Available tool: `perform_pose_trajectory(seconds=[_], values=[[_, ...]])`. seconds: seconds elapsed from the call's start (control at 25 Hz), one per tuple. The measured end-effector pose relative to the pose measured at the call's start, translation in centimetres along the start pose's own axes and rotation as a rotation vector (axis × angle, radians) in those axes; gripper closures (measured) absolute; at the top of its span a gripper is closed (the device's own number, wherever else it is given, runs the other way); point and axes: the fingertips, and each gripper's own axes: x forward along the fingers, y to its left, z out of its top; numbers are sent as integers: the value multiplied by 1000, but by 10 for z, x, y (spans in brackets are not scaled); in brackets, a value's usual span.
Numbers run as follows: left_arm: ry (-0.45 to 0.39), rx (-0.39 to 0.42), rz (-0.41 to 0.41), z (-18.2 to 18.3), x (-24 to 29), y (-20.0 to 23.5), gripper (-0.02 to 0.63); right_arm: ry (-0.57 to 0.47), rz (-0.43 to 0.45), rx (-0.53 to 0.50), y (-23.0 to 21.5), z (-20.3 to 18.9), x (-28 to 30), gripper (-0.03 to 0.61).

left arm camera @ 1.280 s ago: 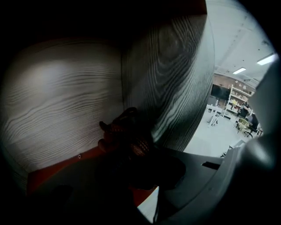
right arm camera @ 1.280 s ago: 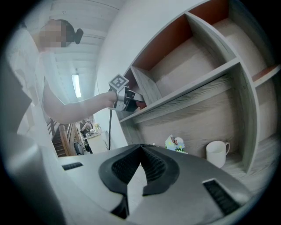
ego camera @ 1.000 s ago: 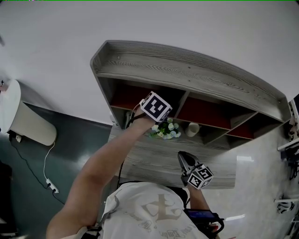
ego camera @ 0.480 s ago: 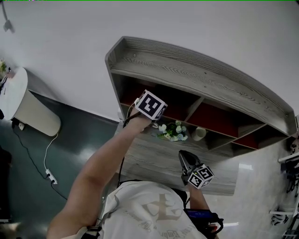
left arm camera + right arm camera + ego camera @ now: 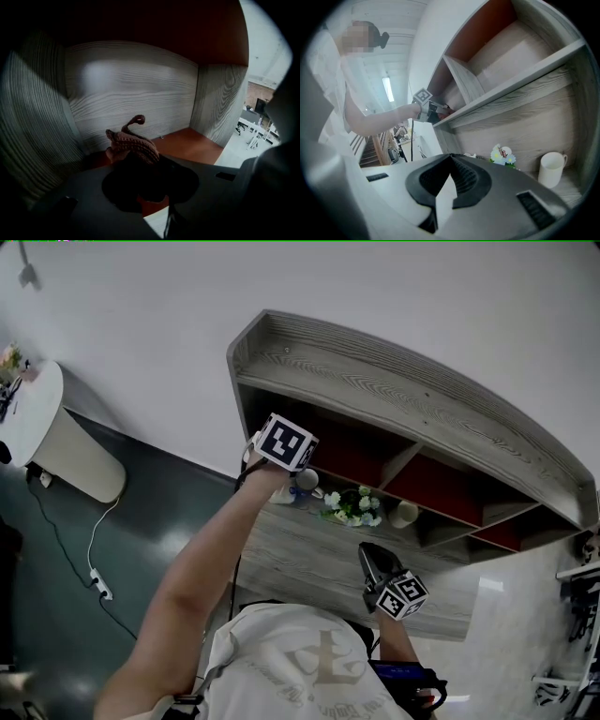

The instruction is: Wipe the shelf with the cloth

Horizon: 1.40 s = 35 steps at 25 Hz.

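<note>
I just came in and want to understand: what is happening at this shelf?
A person appears to be wiping the grey wood-grain shelf. The left tongs grip a bunched brown knitted cloth inside the leftmost upper compartment, near its back wall. The right tongs are closed and empty, held low in front of the person's body.

White cup (image 5: pixel 404 514) beside small flower bunch (image 5: pixel 353 506), white wall (image 5: pixel 394 287) above, dark floor (image 5: pixel 56 615) left
</note>
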Motion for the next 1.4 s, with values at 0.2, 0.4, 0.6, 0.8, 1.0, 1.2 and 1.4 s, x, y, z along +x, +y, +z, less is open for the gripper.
perform_pose_trajectory(seconds=[0.2,0.4,0.6,0.8,1.0,1.2,1.4], values=[[13,-58,61,-7,-7,28,522,2,9,-3,2,0,0,574],[-6,-118,84,-9,-12,40,522,6,18,2,2,-3,-1,574],[-25,-169,100,-18,-21,39,522,6,36,3,6,-4,1,574],[-85,-219,103,-31,-38,38,522,10,45,-4,8,-4,3,574],[-186,-257,115,-48,-58,40,522,12,37,-18,9,-4,1,574],[-267,-249,99,-62,-71,34,520,5,26,-28,8,-3,-5,574],[-382,-257,13,-74,-83,12,520,8,18,-55,9,-5,-8,574]])
